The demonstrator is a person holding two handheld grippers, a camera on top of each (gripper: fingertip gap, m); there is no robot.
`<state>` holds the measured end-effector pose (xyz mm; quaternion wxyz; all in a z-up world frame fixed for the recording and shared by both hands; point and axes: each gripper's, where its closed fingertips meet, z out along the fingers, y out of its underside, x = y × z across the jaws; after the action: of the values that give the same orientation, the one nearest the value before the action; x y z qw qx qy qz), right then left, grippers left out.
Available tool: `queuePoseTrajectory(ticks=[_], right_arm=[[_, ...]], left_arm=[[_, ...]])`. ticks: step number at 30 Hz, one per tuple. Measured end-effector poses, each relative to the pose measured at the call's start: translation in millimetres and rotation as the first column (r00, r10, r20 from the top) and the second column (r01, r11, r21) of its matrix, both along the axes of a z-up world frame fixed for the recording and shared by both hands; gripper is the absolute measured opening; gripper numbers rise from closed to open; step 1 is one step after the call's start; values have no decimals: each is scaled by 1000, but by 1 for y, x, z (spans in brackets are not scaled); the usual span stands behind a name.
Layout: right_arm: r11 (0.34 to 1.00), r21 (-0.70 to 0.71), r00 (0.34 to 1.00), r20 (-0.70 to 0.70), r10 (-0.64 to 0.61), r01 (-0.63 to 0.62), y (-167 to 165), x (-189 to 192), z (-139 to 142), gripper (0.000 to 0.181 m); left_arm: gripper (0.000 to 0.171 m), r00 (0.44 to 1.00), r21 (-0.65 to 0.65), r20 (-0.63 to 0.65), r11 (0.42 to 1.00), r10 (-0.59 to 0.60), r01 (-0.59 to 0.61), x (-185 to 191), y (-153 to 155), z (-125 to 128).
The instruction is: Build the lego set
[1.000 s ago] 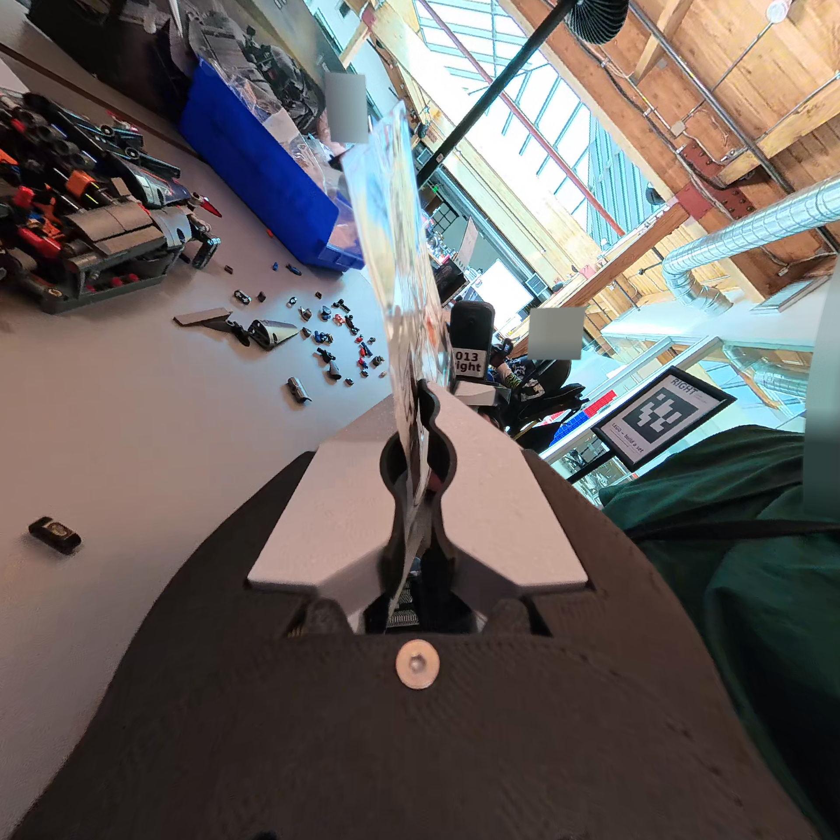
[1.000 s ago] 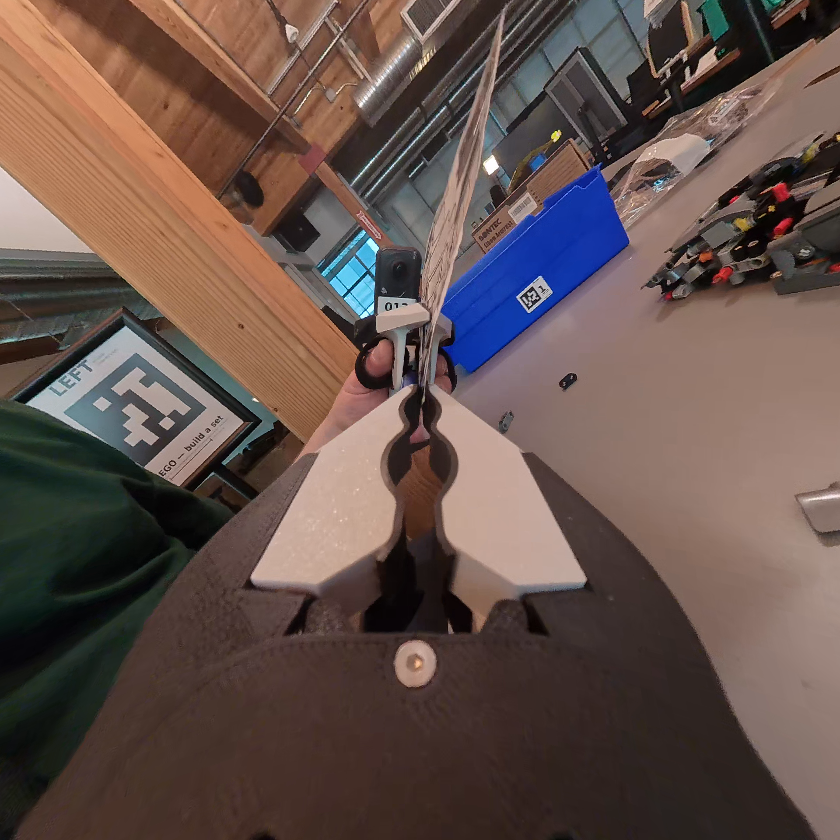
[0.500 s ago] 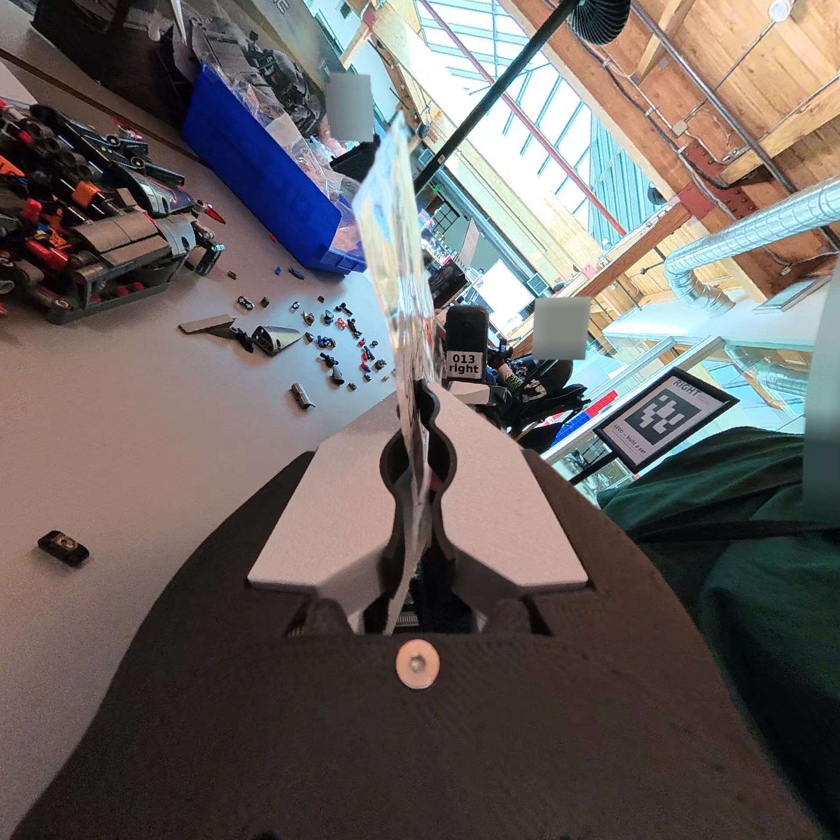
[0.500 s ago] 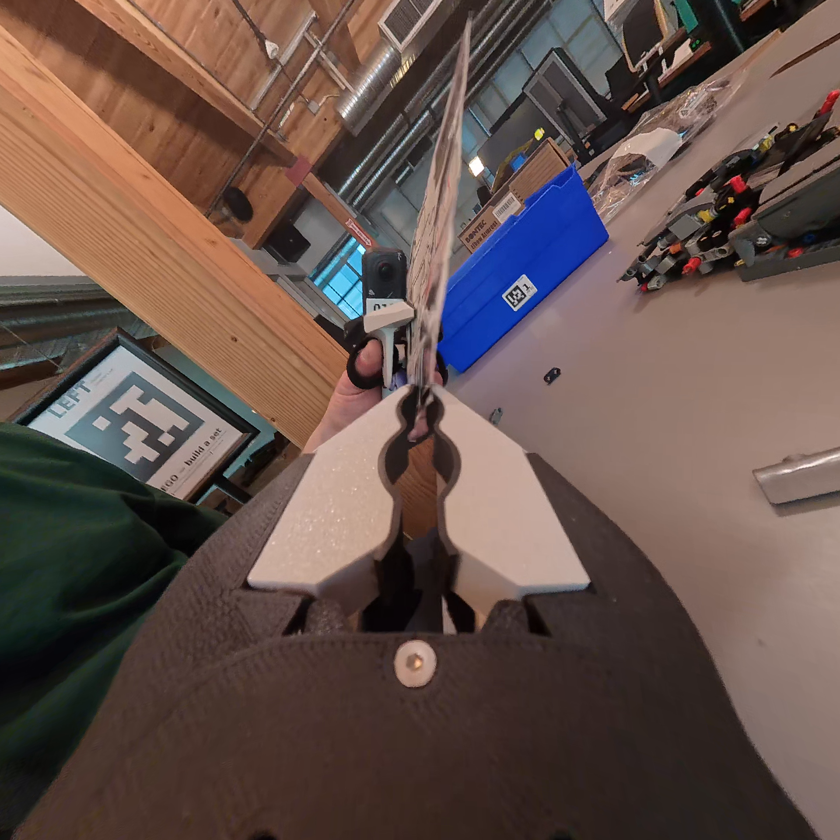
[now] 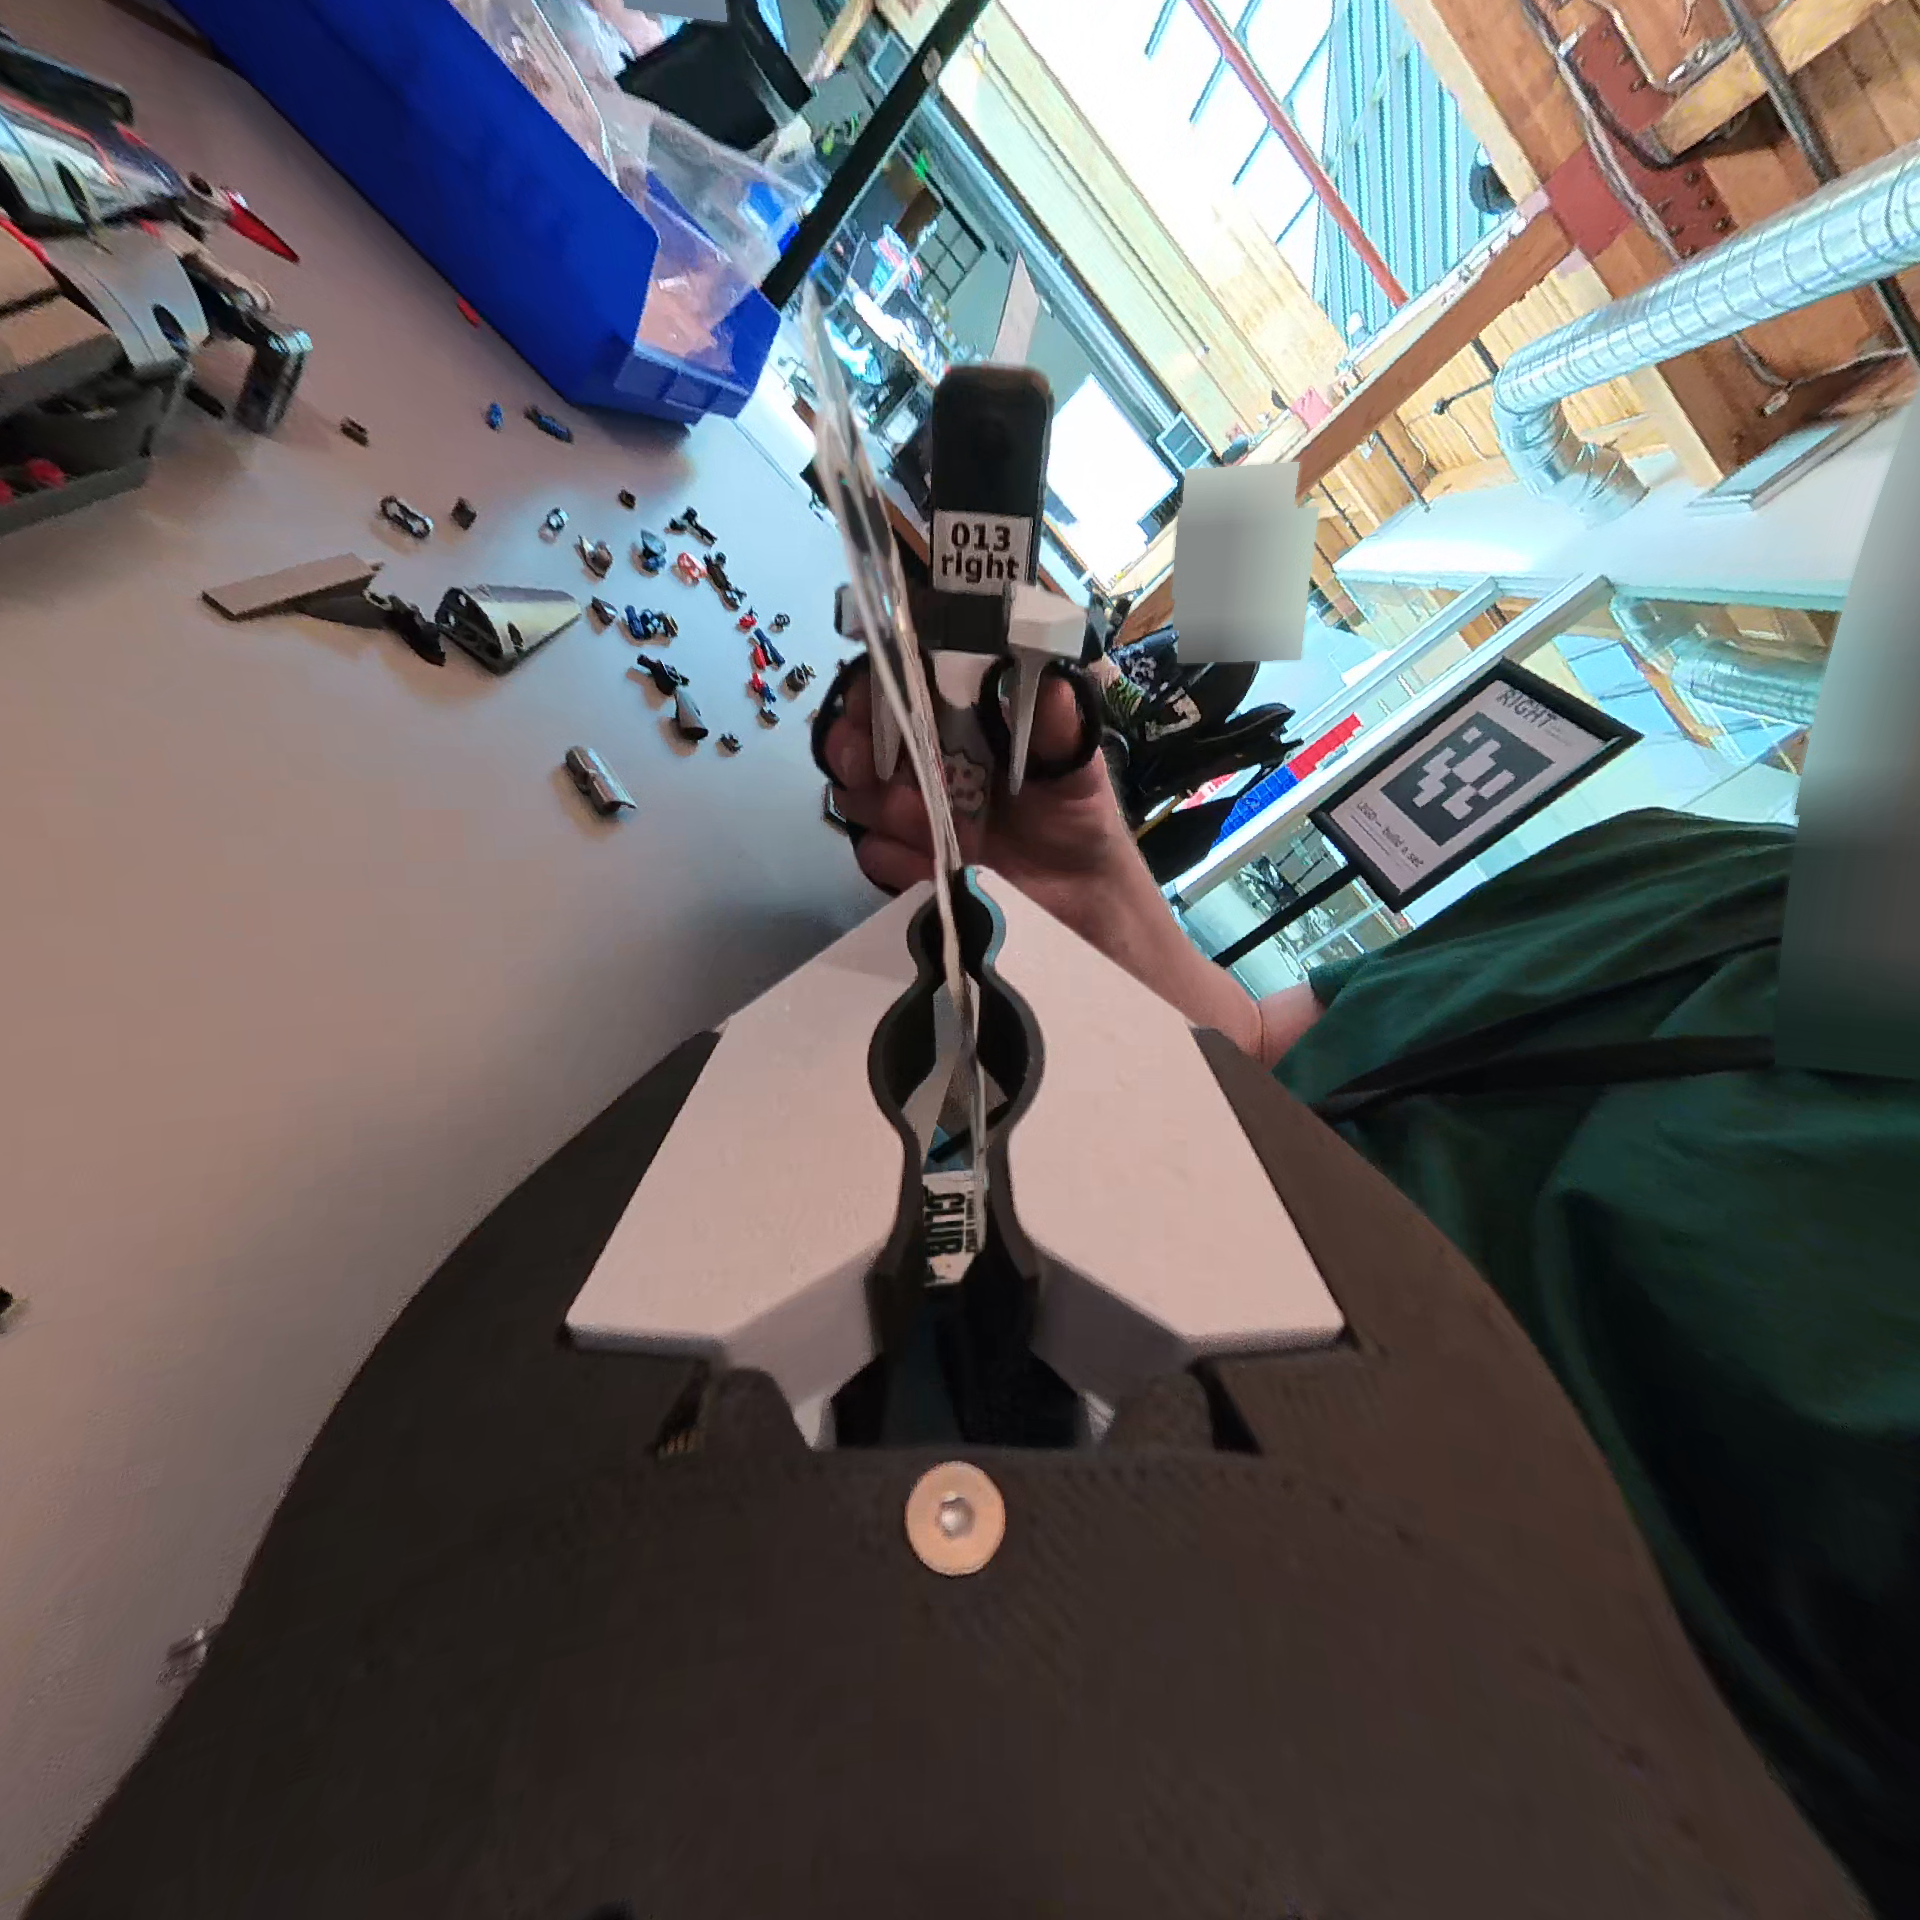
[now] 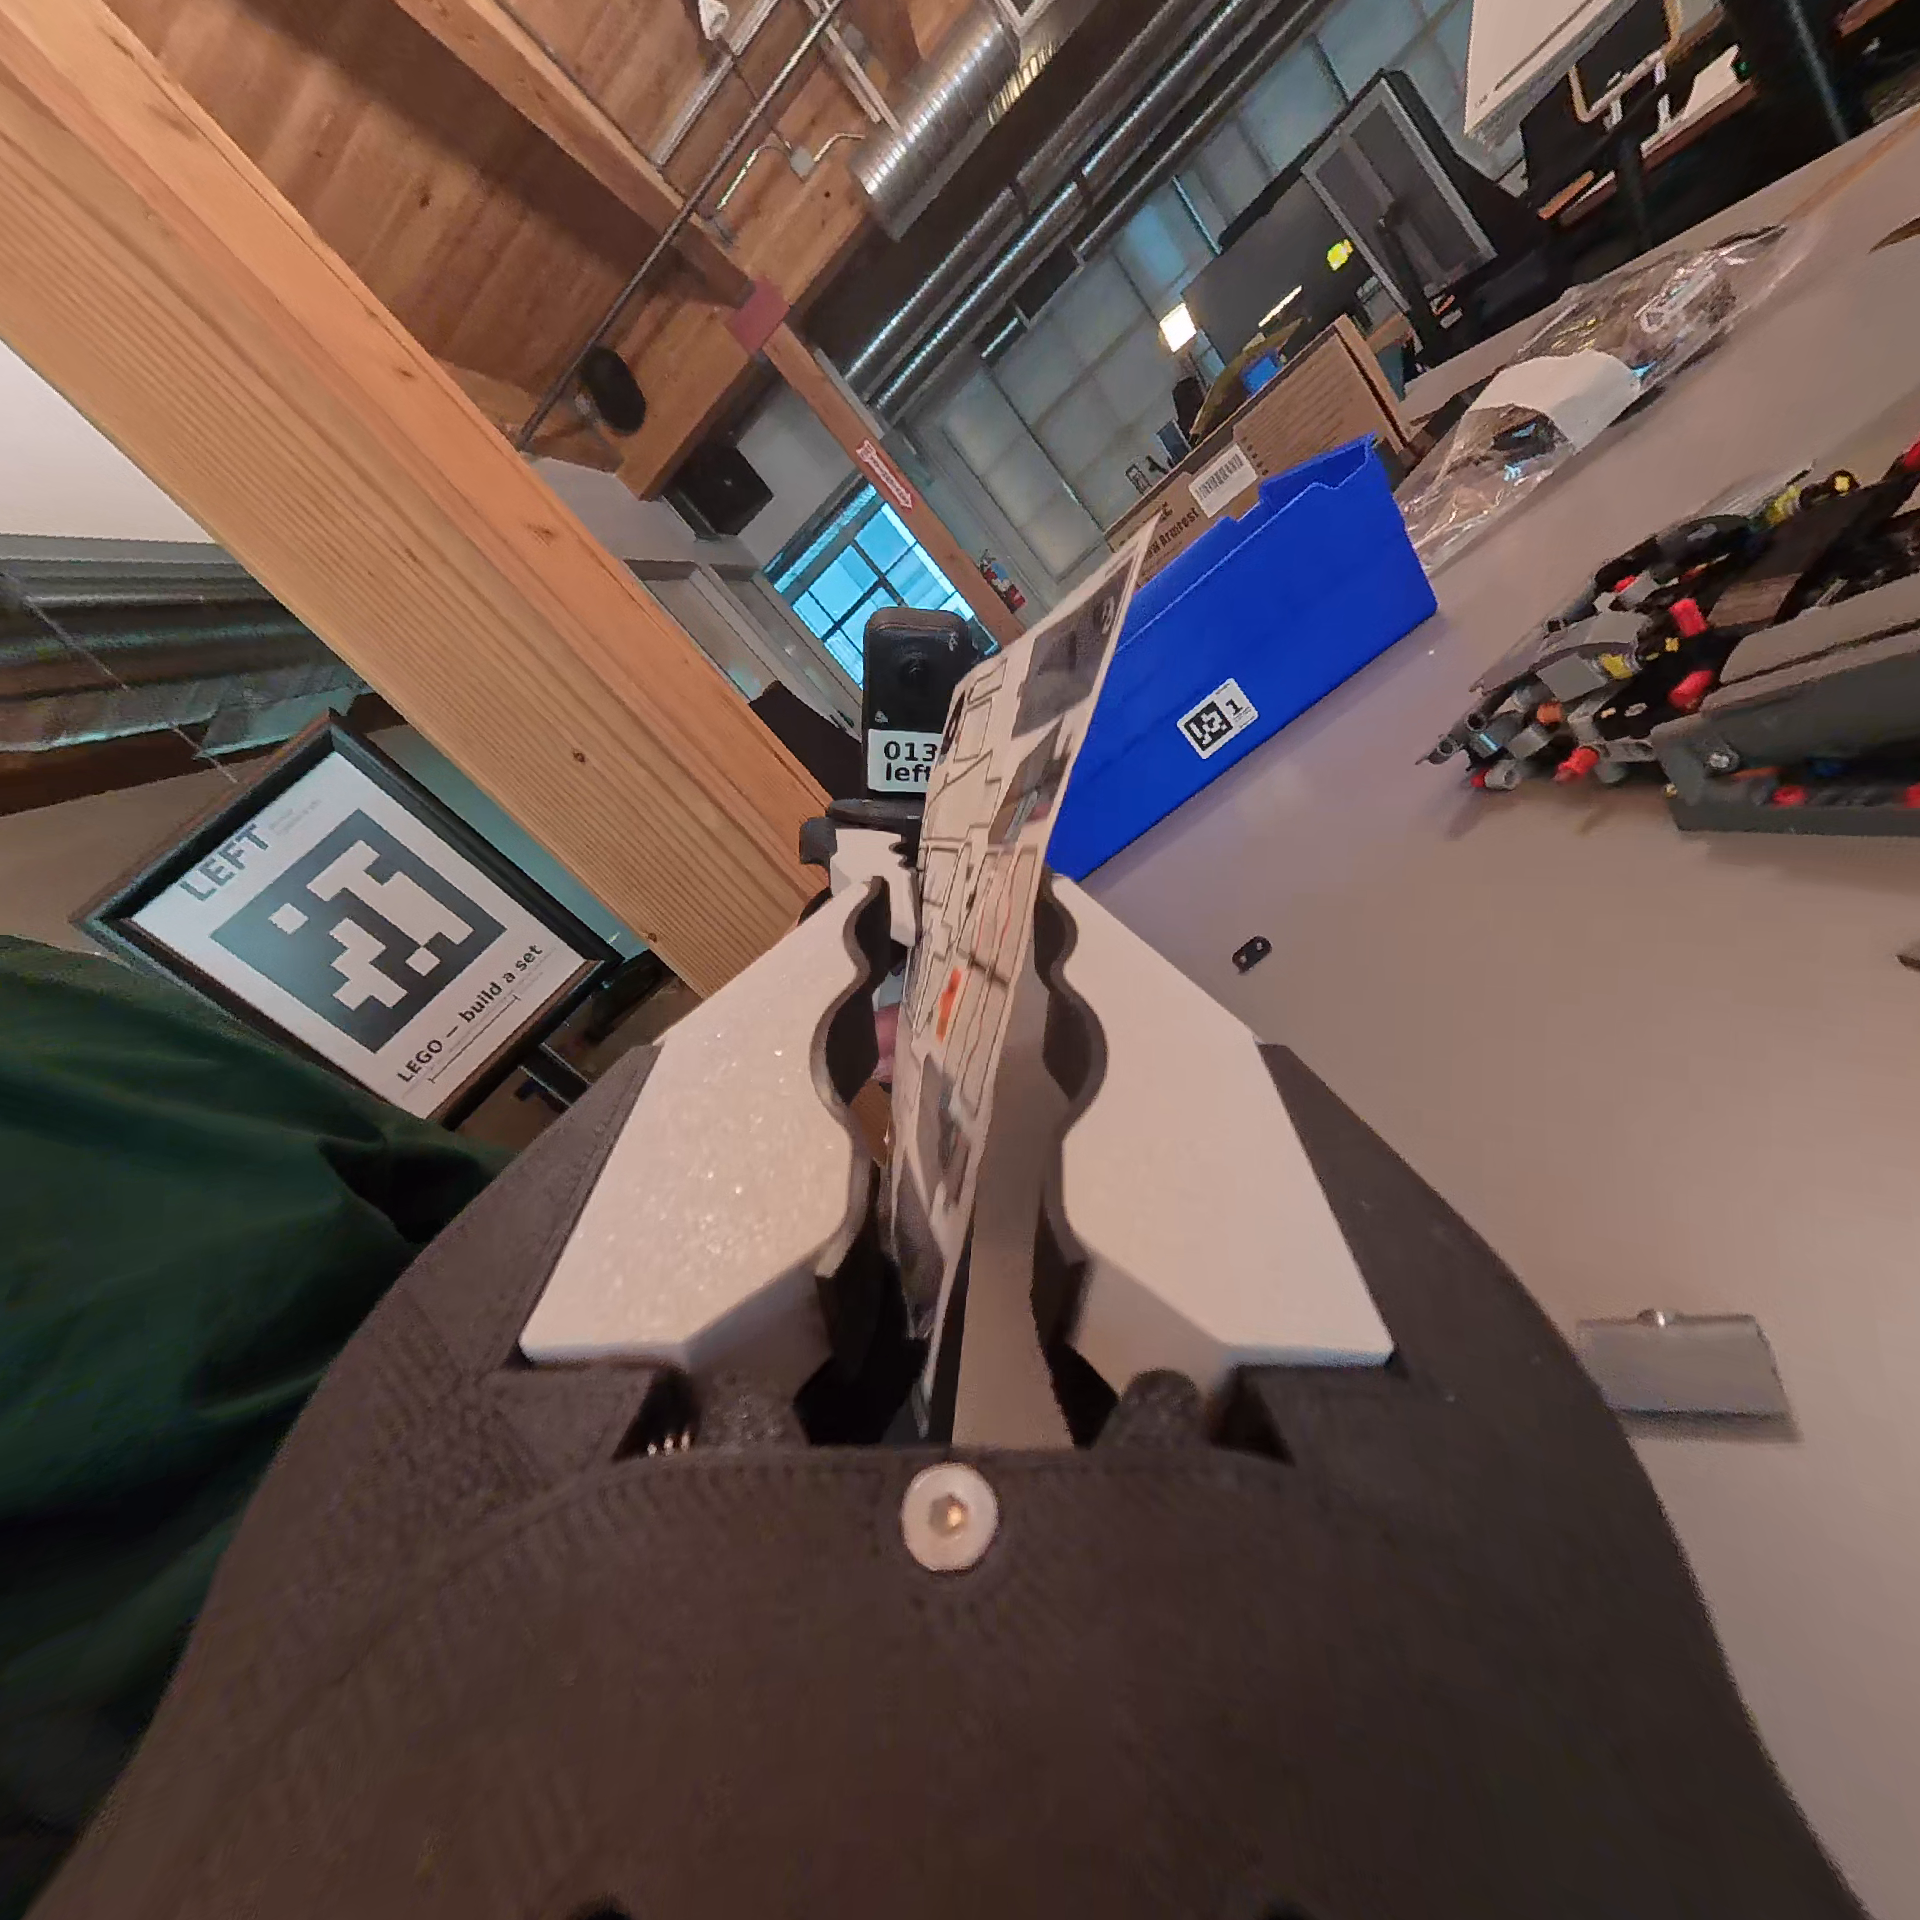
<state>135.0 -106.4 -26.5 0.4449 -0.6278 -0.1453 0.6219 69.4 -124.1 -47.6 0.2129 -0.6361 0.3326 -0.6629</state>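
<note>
Left gripper [image 5: 961, 894] is pinched tight on the printed sheet [image 5: 883, 582], which stands edge-on, long axis running away toward the right gripper [image 5: 951, 769]. Right gripper's white fingers [image 6: 748, 1122] are parted, the sheet loose between them, above the grey surface [image 6: 1455, 1091].

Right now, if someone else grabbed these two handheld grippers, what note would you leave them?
Left gripper: shut on the printed sheet, held on edge above the table.
Right gripper: open, sheet passing between its fingers, not clamped.
Things: partly built model, blue bin and small loose pieces on the table.
Done: part of the model.
Left: loose pieces not yet attached.
</note>
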Motion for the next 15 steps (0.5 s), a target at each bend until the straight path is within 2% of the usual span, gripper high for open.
queuePoseTrajectory(ticks=[4, 7, 9, 15], right_arm=[[1000, 3, 998, 59, 21, -22, -1, -4, -7, 0], [999, -52, 996, 93, 8, -3, 3, 0, -21, 0], [997, -82, 997, 76, -6, 13, 6, 5, -26, 0], [993, -117, 996, 84, -12, 21, 8, 10, -36, 0]], left_arm=[[0, 999, -11, -33, 1000, -27, 27, 5, -7, -8], [0, 999, -26, -44, 1000, -8, 7, 6, -4, -14], [11, 1000, -61, -20, 998, 9, -10, 6, 1, -13], [0, 999, -83, -12, 996, 35, -36, 5, 7, -17]])
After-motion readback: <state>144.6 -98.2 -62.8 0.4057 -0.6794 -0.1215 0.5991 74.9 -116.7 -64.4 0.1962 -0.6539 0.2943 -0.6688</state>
